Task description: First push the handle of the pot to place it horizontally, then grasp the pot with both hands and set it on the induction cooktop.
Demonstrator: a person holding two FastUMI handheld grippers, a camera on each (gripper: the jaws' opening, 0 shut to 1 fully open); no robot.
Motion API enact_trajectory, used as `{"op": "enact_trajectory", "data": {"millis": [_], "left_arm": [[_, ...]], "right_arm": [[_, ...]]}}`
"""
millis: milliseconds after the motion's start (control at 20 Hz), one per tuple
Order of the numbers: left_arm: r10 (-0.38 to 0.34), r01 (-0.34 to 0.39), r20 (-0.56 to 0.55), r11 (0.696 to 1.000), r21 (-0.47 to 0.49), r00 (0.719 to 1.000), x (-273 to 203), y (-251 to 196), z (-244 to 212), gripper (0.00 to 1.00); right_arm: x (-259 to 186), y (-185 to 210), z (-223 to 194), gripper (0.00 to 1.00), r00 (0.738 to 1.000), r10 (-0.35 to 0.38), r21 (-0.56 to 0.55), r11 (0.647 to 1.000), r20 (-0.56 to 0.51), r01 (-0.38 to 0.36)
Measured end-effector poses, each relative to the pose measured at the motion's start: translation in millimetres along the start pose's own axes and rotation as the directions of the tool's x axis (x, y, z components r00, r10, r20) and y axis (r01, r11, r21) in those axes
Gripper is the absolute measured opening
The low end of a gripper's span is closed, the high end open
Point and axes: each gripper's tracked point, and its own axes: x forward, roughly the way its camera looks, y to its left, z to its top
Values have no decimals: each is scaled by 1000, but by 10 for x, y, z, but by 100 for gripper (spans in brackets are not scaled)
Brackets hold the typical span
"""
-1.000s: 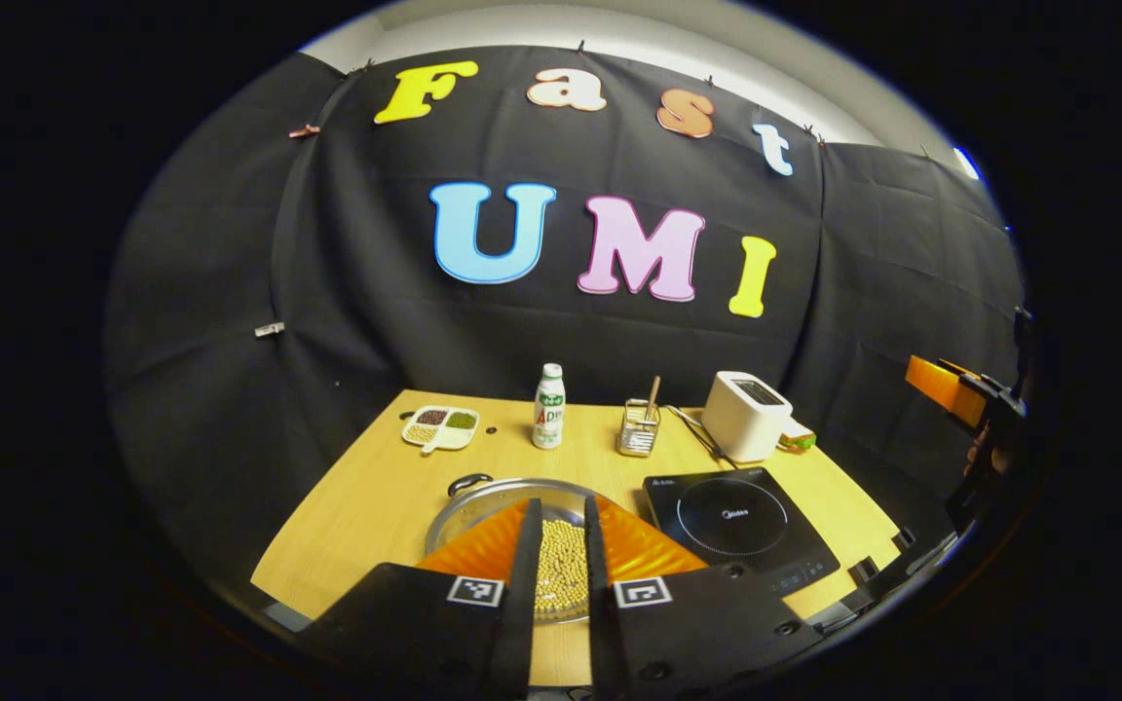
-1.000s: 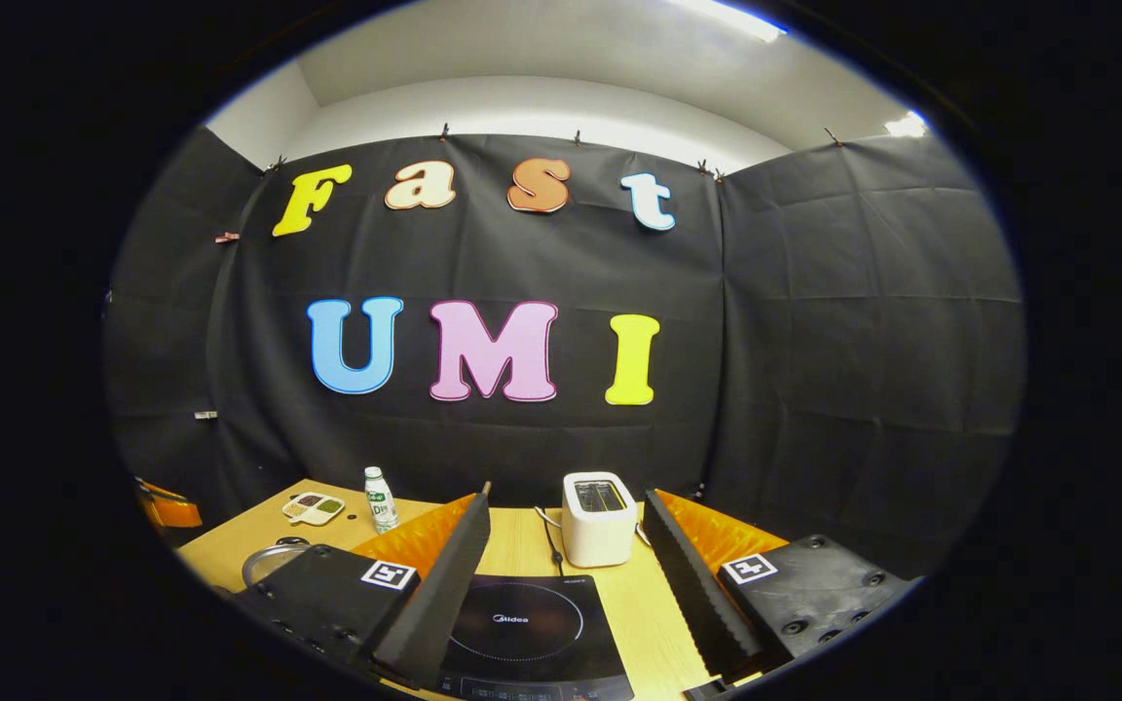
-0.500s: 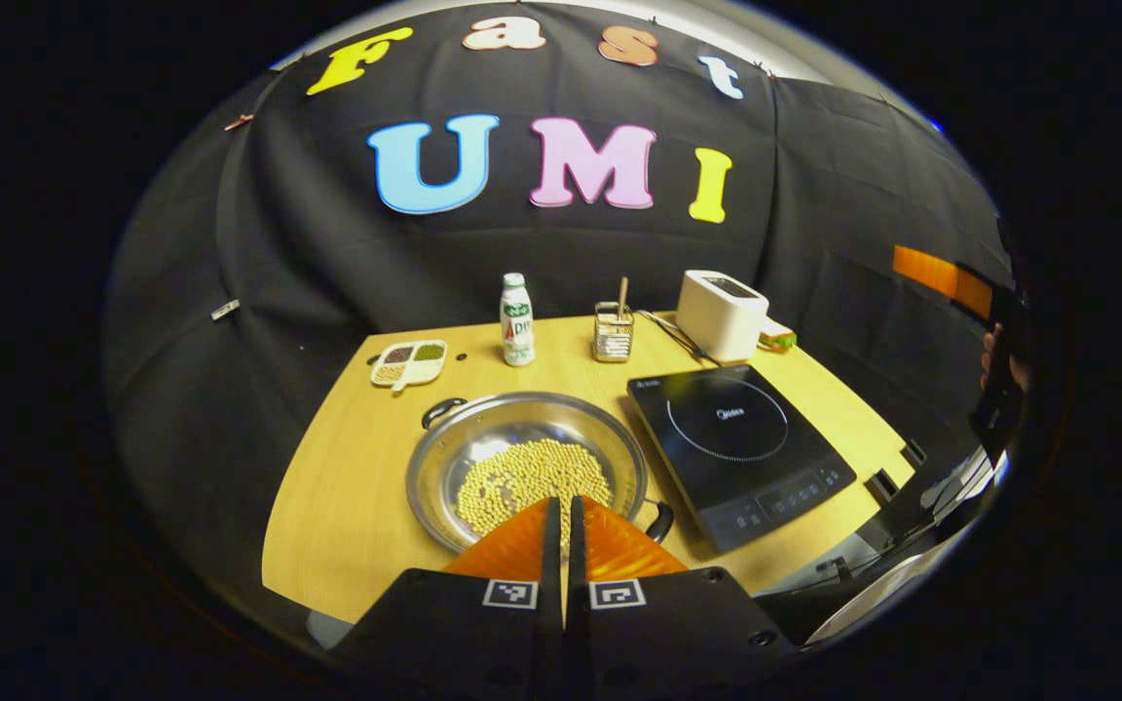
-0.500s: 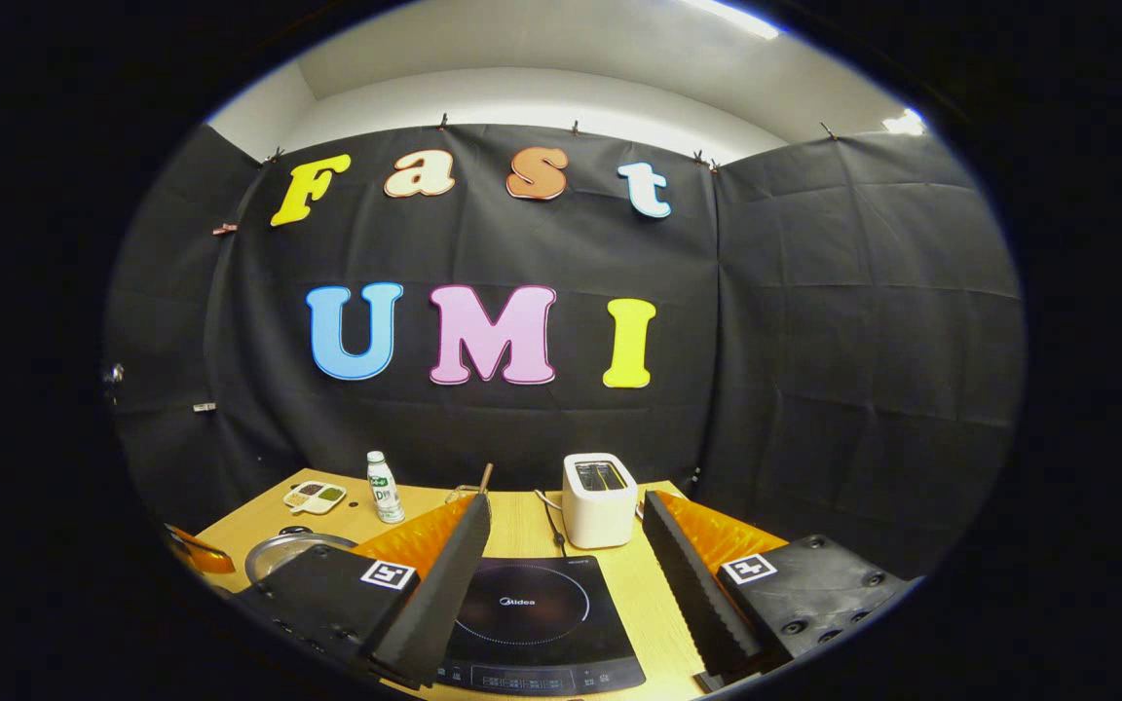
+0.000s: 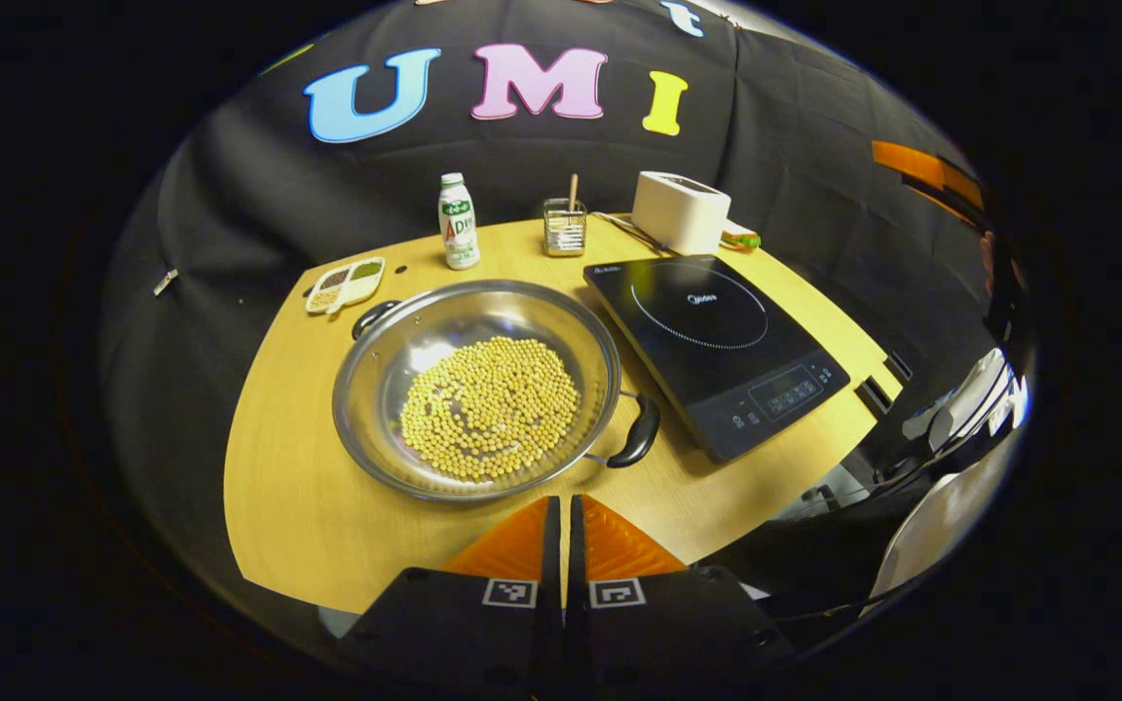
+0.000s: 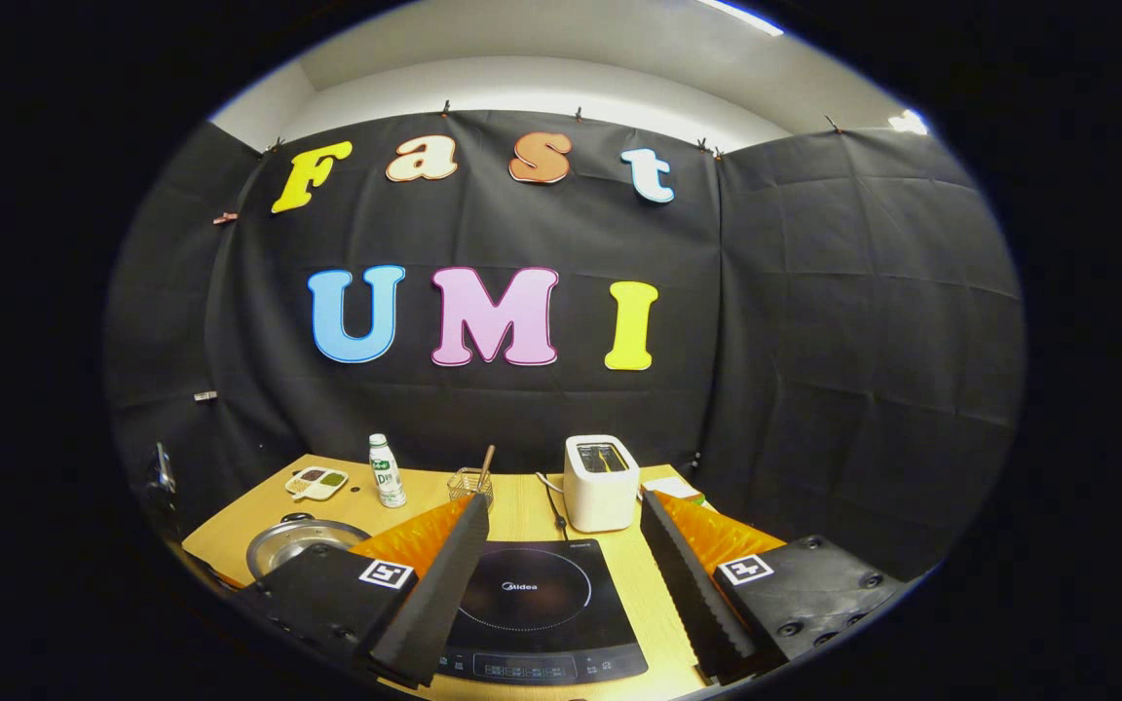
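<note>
Pot [image 5: 476, 389] holds yellow beans [image 5: 489, 406], seemingly soybeans.

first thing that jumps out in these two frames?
In the left gripper view, the wide steel pot full of pale beans sits mid-table, its near black handle angled toward the black induction cooktop just beside it. The left tongs are shut at the table's near edge, short of the pot. In the right gripper view, the right tongs gape open above the cooktop, with the white toaster behind.
</note>
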Motion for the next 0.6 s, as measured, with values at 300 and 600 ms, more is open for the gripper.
{"op": "enact_trajectory", "data": {"millis": [300, 600], "left_arm": [[0, 0, -91, 1000, -1, 996, 303, -72, -166, 5], [-13, 19, -146, 999, 35, 989, 646, -206, -128, 5]], "right_arm": [[164, -80, -96, 98, 1000, 4, 3, 1000, -27, -4], [306, -80, -141, 98, 998, 43, 5, 999, -46, -43]]}}
